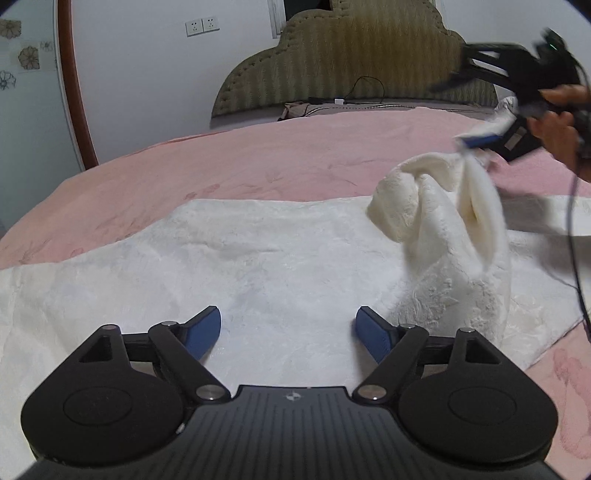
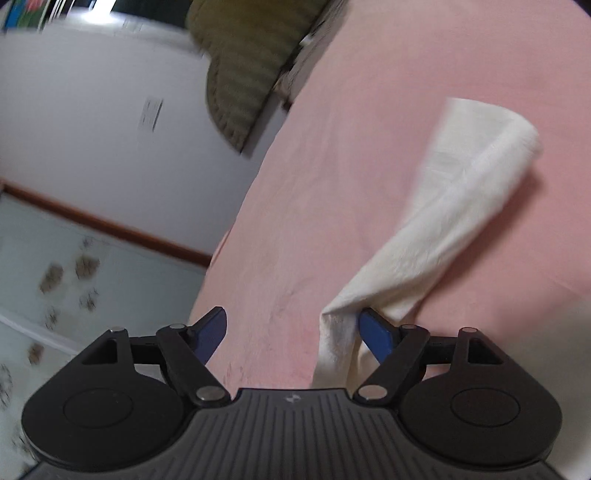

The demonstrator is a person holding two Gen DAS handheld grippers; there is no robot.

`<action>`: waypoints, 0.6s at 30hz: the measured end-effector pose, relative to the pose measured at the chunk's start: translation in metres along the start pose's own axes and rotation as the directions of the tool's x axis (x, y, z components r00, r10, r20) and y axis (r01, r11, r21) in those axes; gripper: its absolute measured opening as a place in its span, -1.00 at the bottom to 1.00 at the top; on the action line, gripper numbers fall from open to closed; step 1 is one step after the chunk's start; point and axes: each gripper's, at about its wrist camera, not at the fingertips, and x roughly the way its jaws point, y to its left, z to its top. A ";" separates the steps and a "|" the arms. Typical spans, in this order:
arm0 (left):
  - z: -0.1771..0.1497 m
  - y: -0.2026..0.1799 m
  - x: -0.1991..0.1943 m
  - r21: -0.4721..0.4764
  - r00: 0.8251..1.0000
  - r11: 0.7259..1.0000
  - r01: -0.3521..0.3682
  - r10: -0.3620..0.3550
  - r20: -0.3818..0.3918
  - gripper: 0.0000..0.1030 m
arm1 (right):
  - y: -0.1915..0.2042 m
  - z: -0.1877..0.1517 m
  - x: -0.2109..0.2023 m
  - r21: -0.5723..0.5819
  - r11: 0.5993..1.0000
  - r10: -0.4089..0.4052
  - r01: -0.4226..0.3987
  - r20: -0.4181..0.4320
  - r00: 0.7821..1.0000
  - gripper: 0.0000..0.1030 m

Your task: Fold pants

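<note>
White textured pants (image 1: 258,266) lie spread flat on the pink bed cover (image 1: 258,158). One end of them (image 1: 443,221) is lifted up at the right and hangs in folds. My left gripper (image 1: 288,332) is open and empty, low over the flat cloth. My right gripper (image 2: 291,332) is open; a strip of the white pants (image 2: 443,221) drapes over its right finger (image 2: 376,336) and trails away across the bed. In the left wrist view the right gripper (image 1: 480,140) is held high at the right by a hand, above the lifted cloth.
A padded olive headboard (image 1: 351,59) and a white wall with sockets (image 1: 201,26) stand behind the bed. A black cable (image 1: 574,240) hangs from the right gripper over the bed's right side. The floor (image 2: 74,288) lies beyond the bed edge.
</note>
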 end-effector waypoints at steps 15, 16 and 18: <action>0.000 0.006 0.005 -0.049 0.999 0.998 0.032 -0.033 -0.012 0.71 | -0.042 0.004 -0.037 0.003 0.999 0.033 -0.033 0.108 0.994 0.61; 0.000 0.006 0.005 -0.049 0.999 0.998 0.032 -0.032 -0.012 0.71 | -0.044 0.004 -0.032 0.005 0.999 0.038 -0.039 0.095 0.995 0.61; 0.000 0.006 0.006 -0.049 0.999 0.998 0.031 -0.032 -0.013 0.72 | -0.046 0.004 -0.020 0.009 0.997 0.080 -0.080 0.054 0.995 0.60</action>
